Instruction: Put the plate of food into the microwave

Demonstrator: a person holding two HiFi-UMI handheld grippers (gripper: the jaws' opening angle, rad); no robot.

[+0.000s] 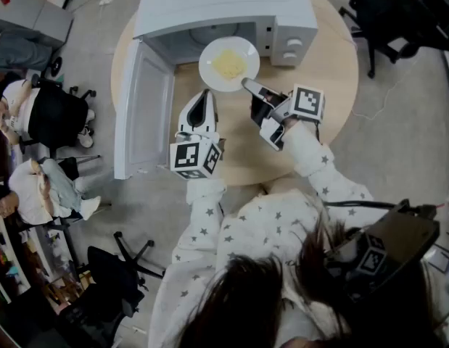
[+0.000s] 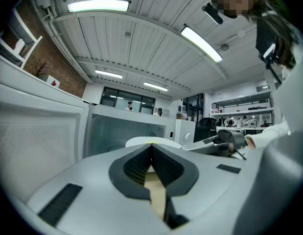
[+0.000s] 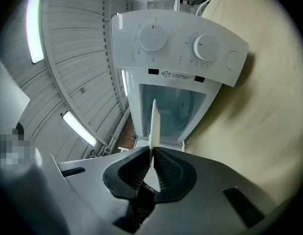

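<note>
The round white plate (image 1: 208, 69) is carrying yellow food (image 1: 229, 64). The right gripper (image 1: 247, 85) is pinching its rim; the left gripper (image 1: 204, 95) is clenching nothing.
</note>
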